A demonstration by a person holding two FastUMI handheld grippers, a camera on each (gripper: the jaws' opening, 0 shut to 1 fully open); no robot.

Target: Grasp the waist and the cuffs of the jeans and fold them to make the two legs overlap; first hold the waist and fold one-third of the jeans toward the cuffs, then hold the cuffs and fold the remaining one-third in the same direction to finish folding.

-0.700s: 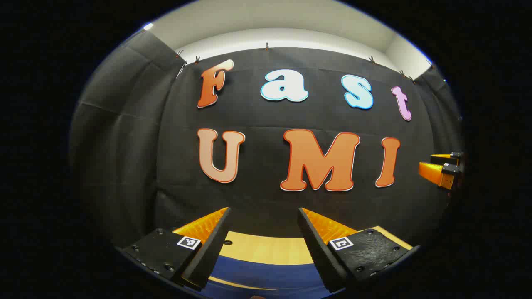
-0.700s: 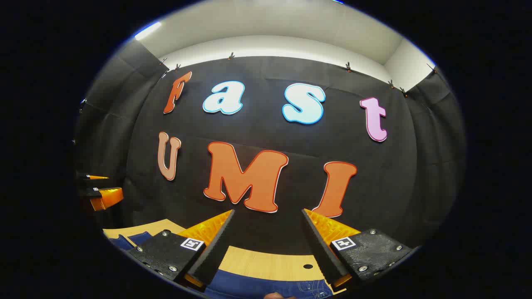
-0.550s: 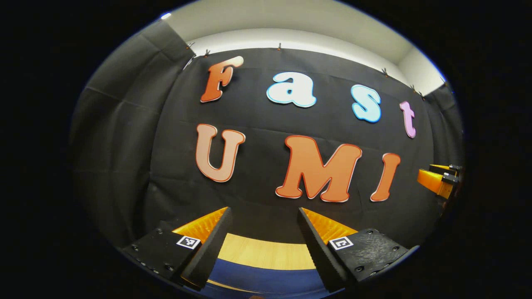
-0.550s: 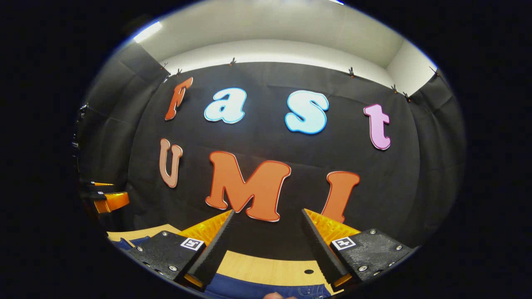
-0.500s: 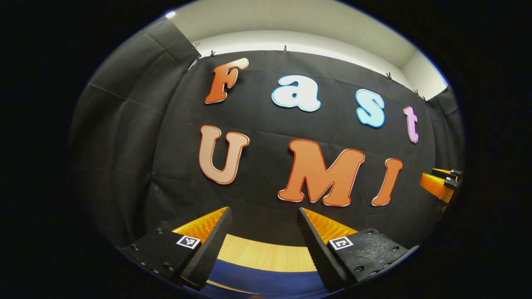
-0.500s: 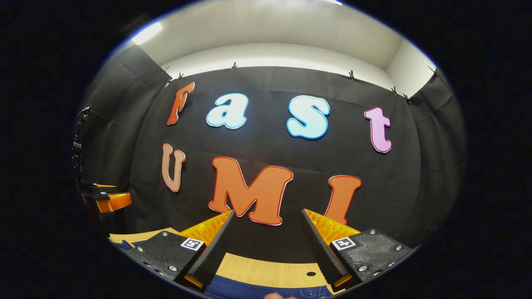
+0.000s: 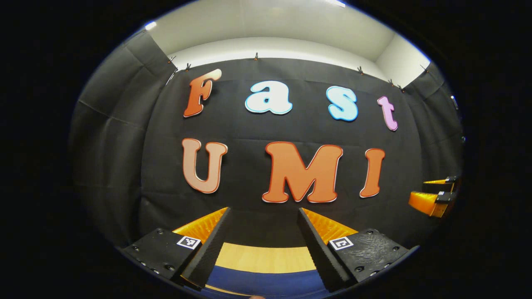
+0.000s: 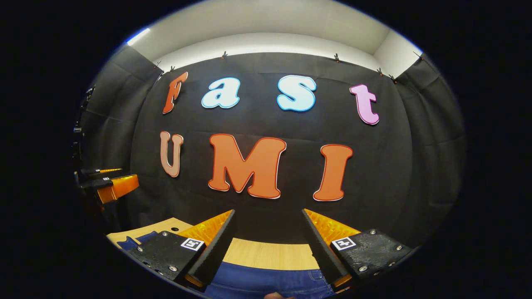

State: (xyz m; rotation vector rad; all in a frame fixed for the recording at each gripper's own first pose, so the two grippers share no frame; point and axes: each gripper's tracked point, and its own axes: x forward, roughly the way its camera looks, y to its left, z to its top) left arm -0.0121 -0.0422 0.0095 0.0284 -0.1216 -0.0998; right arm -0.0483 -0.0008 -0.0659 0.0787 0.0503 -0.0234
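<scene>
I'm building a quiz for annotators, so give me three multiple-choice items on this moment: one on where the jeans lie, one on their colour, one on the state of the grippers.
1. Where do the jeans lie?
A. on the wooden table
B. on the booth wall
C. between closed fingers

2. What colour are the jeans?
A. black
B. blue
C. white

3. How are the left gripper and right gripper?
A. both shut on denim
B. one open, one shut
C. both open

Key: 1 A, denim lies flat on wood; 2 B, the cloth is blue; 3 C, each pair of fingers stands apart, holding nothing.

a light wooden table [image 7: 266,257] runs below the black cloth wall [image 7: 124,166]; white ceiling [image 8: 266,20] sits above.
</scene>
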